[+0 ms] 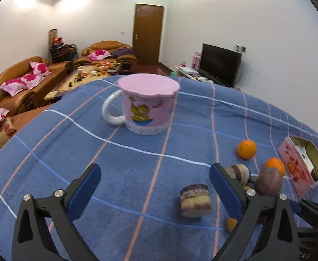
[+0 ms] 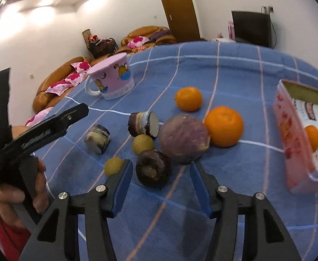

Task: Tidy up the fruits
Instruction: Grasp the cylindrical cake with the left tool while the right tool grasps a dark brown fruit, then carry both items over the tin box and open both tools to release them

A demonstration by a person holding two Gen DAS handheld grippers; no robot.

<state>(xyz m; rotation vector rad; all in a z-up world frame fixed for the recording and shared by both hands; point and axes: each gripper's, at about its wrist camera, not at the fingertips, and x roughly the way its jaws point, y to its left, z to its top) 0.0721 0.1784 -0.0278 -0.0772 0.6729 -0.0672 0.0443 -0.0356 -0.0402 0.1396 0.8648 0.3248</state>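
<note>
In the right wrist view, my right gripper [image 2: 160,164] is open around a dark cut sugarcane piece [image 2: 153,171] on the blue cloth, with a gap on each side of it. Just beyond lie a round purple fruit [image 2: 184,138], two oranges [image 2: 224,126] [image 2: 189,99], two more cane pieces [image 2: 143,124] [image 2: 98,139] and two small yellow fruits [image 2: 142,144] [image 2: 113,166]. A pink box [image 2: 289,143] at the right holds an orange [image 2: 313,138]. My left gripper [image 1: 154,174] is wide open and empty over bare cloth, with a cane piece [image 1: 195,201] beside its right finger.
A pink cartoon mug [image 1: 148,108] with a pink lid stands mid-table ahead of the left gripper. A hand [image 2: 32,187] holds the left gripper's handle at the left of the right wrist view. Sofas, a low table, a door and a television lie beyond the table's far edge.
</note>
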